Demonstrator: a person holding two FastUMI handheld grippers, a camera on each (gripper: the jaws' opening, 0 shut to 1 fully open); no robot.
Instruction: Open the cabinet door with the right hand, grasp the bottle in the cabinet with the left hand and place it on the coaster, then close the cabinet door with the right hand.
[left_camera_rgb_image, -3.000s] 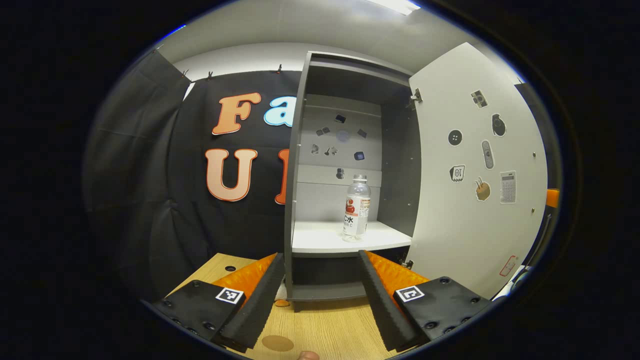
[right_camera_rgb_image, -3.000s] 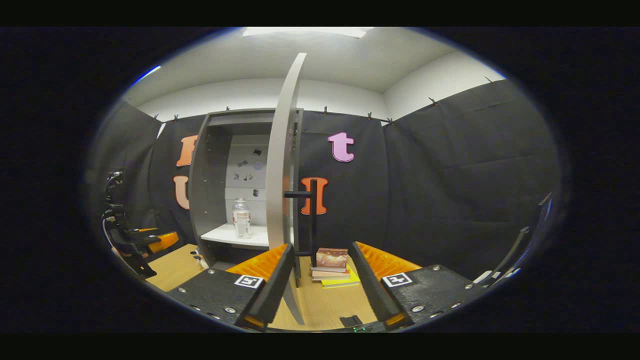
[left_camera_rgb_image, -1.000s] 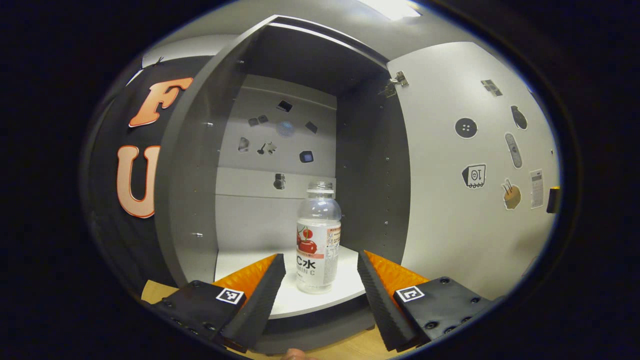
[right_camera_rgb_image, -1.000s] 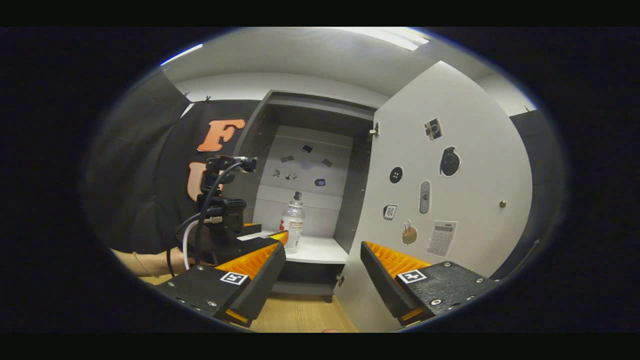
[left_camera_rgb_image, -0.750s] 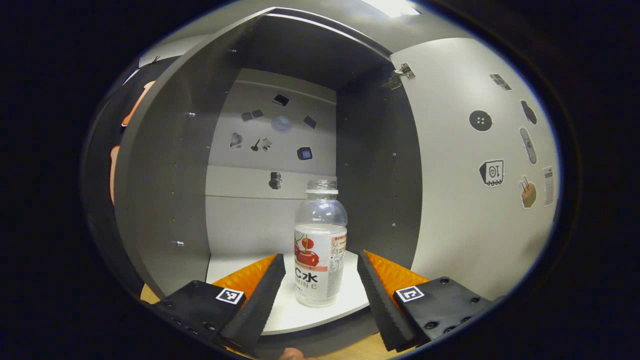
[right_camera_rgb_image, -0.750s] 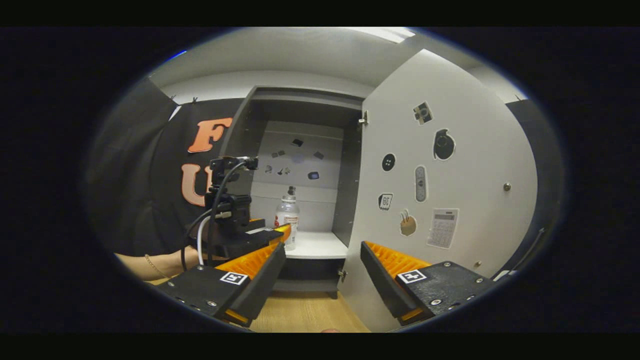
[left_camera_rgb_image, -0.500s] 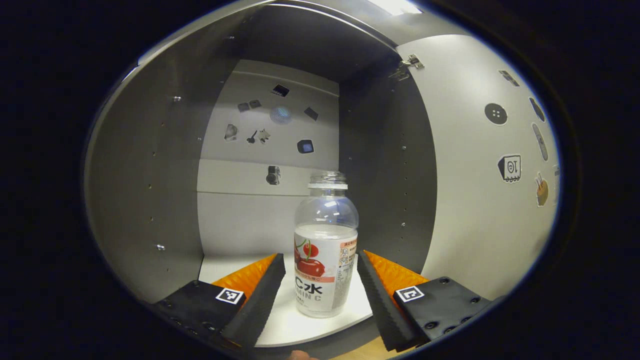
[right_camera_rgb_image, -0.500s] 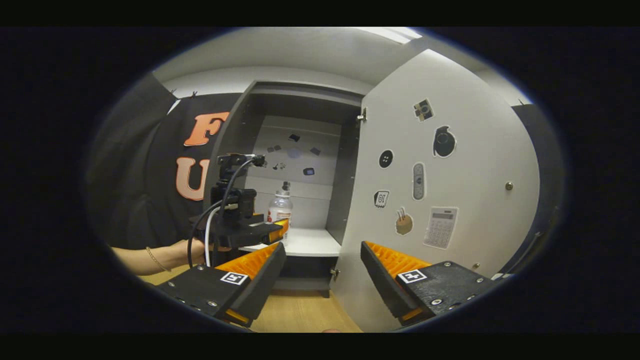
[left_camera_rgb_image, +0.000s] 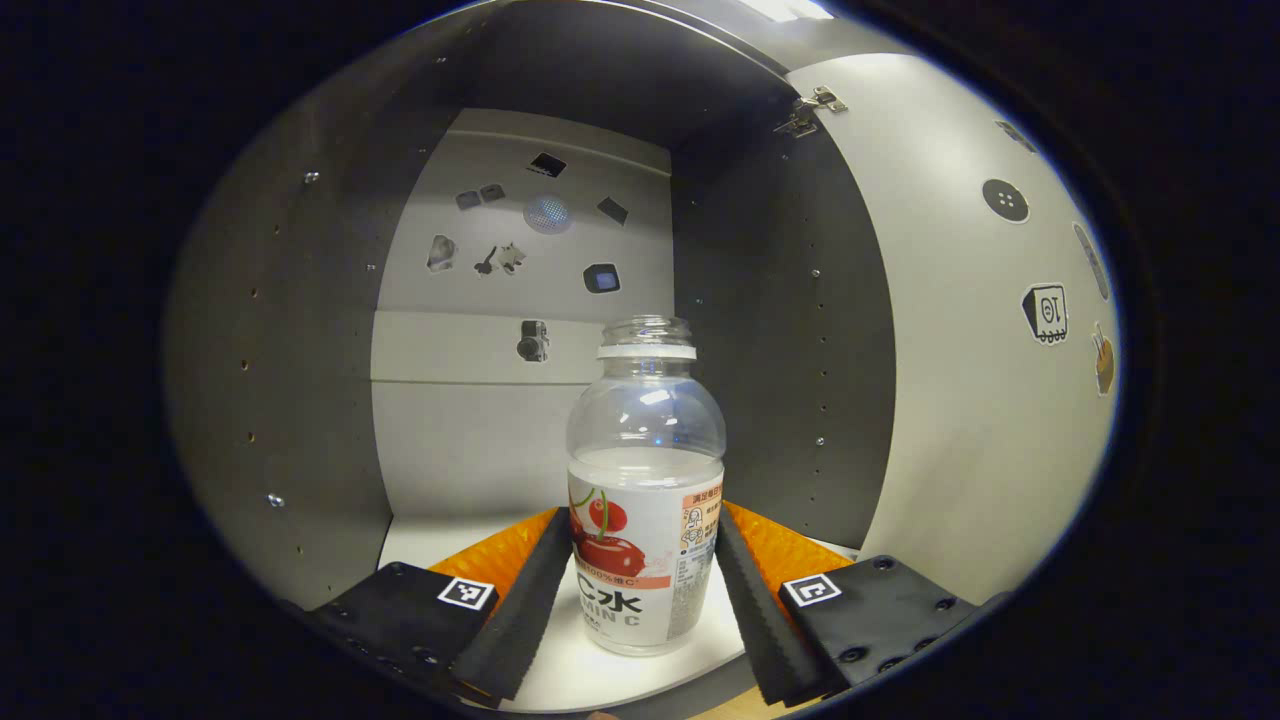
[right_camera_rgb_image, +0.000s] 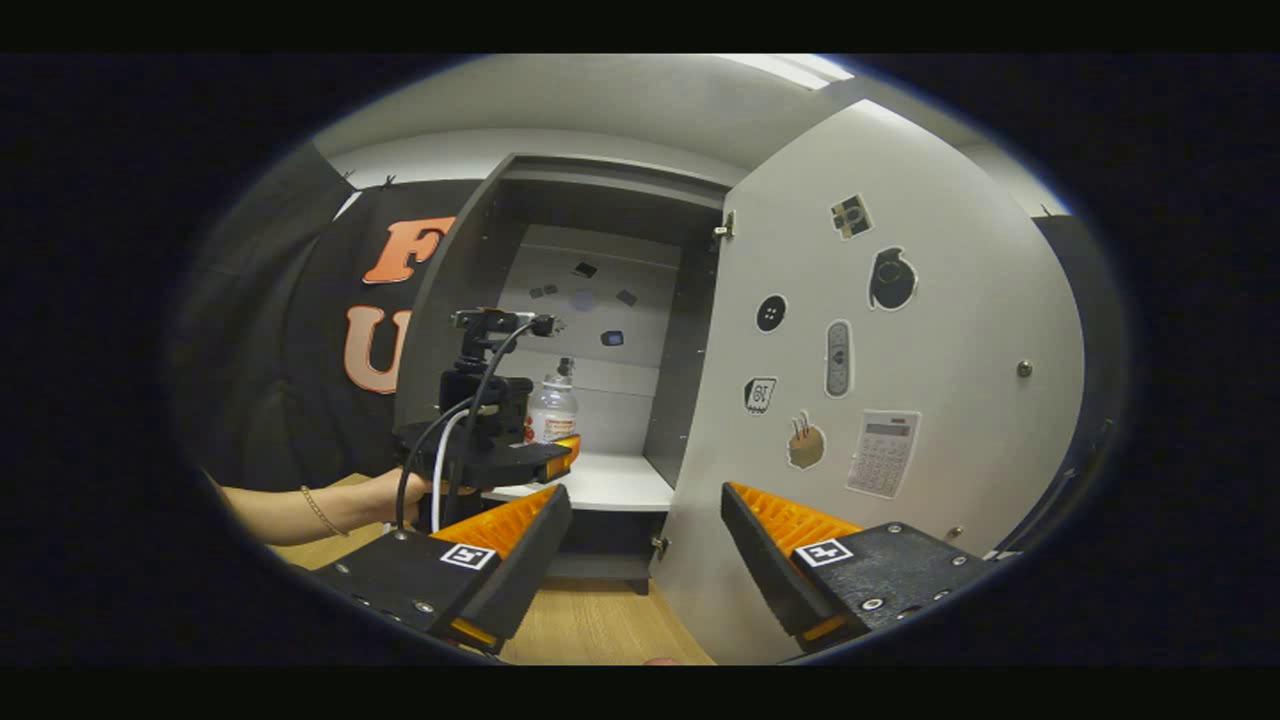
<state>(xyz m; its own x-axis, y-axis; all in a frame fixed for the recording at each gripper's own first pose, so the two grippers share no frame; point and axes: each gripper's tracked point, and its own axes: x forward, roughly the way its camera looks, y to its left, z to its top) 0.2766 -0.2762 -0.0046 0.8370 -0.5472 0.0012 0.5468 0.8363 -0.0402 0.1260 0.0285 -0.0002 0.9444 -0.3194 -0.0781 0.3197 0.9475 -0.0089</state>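
Observation:
A clear bottle (left_camera_rgb_image: 645, 500) with a red-and-white label and no cap stands upright on the white shelf (left_camera_rgb_image: 560, 660) inside the grey cabinet. My left gripper (left_camera_rgb_image: 642, 510) is open, one finger on each side of the bottle's lower half and close to its sides. In the right gripper view the bottle (right_camera_rgb_image: 552, 410) shows behind the left gripper (right_camera_rgb_image: 500, 450), which a hand (right_camera_rgb_image: 380, 495) holds at the shelf (right_camera_rgb_image: 610, 490). My right gripper (right_camera_rgb_image: 645, 510) is open and holds nothing, in front of the cabinet's lower edge.
The cabinet door (right_camera_rgb_image: 900, 330) with stickers stands swung open on the right, its hinge side next to the shelf; it also shows as the door (left_camera_rgb_image: 960, 350) in the left gripper view. The wooden table (right_camera_rgb_image: 590, 625) lies below the cabinet.
My left gripper has moved forward into the cabinet until its fingers flank the bottle. The right gripper has barely shifted and stays open.

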